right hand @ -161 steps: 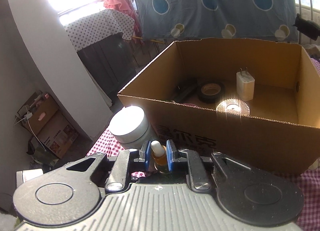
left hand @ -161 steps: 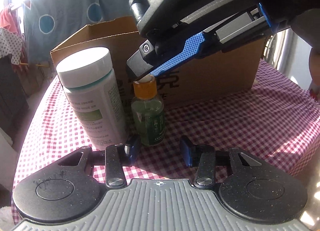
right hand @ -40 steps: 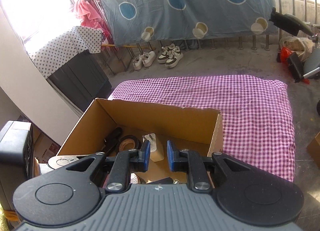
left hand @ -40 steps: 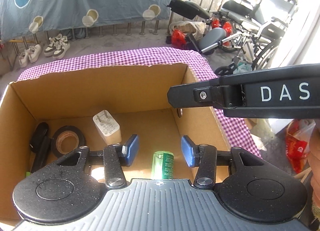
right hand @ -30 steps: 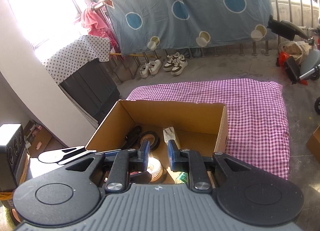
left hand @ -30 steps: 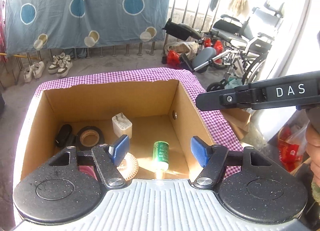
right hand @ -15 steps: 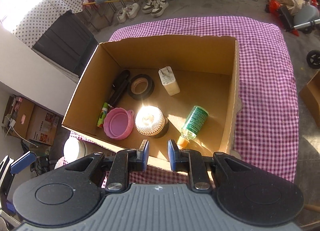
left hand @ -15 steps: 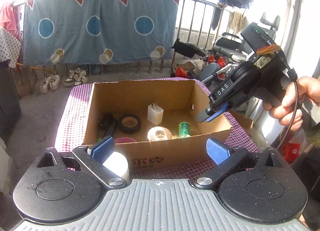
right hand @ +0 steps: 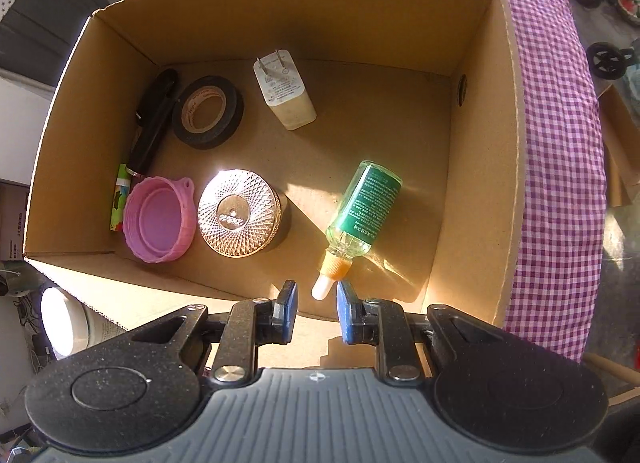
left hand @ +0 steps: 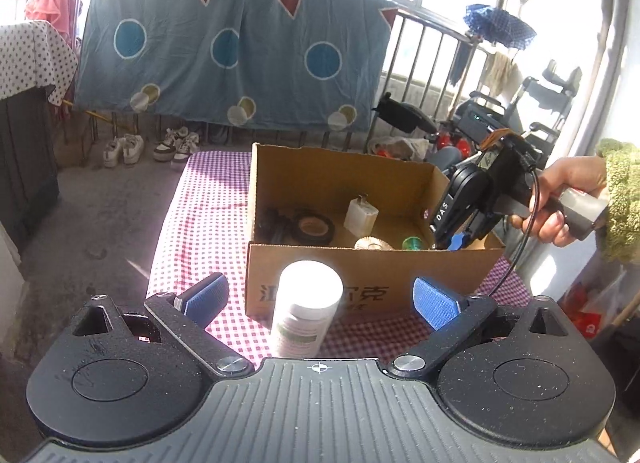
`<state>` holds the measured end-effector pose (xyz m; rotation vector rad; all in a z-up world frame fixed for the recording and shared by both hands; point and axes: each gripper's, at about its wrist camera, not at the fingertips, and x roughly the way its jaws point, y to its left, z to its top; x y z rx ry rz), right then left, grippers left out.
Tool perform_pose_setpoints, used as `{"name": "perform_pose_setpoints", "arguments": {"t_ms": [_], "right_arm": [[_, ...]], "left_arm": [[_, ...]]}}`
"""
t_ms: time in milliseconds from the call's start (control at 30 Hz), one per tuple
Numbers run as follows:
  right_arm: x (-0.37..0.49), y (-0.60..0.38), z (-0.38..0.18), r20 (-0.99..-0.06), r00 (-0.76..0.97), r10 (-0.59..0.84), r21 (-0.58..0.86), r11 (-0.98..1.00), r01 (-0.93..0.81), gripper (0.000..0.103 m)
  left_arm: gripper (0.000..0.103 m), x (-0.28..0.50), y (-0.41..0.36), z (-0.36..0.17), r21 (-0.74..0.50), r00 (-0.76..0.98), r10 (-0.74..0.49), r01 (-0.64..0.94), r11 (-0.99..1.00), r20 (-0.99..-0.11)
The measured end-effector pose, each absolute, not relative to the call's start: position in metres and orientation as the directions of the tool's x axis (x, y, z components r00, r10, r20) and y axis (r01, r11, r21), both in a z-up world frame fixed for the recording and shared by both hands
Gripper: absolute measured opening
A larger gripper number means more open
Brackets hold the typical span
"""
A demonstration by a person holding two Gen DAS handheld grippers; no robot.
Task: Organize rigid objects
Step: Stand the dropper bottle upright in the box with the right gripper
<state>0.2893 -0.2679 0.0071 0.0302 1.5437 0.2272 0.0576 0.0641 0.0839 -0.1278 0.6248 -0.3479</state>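
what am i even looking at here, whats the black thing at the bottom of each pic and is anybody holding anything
There is no robot. A person carries a hand-held gripper in each hand, and each one has a camera looking forward along its two blue-padded fingers. The black and grey shape at the bottom of each picture is the gripper's own body.

The left hand-held gripper is wide open and holds nothing. A white-capped bottle stands on the checked cloth just ahead of it, in front of a cardboard box.

The right hand-held gripper looks down into that box, open and empty. Below it lie a green dropper bottle on its side, a roll of black tape, a white charger, a pink lid and a shiny round tin.
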Motion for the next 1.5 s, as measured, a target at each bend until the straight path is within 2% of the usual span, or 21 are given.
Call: {"name": "perform_pose_setpoints", "arguments": {"t_ms": [333, 600, 1067, 1500], "right_arm": [[0.312, -0.274, -0.023, -0.988, -0.071, 0.136, 0.140, 0.989, -0.050, 0.023], [0.311, -0.277, -0.031, -0.983, -0.059, 0.172, 0.173, 0.985, -0.013, 0.023], [0.321, -0.288, 0.035, -0.974, 0.205, 0.093, 0.075, 0.993, -0.091, 0.021], [0.370, -0.280, 0.034, -0.950, 0.307, 0.061, 0.029, 0.994, -0.106, 0.021]], "left_arm": [[0.100, 0.063, 0.077, 0.075, -0.264, 0.743, -0.397, 0.299, 0.917, -0.539], [0.100, 0.060, 0.082, 0.073, -0.284, 0.738, -0.397, 0.283, 0.916, -0.546], [0.100, 0.053, 0.082, 0.079, -0.300, 0.746, -0.396, 0.271, 0.915, -0.536], [0.100, 0.058, 0.079, 0.078, -0.293, 0.742, -0.379, 0.252, 0.922, -0.553]]}}
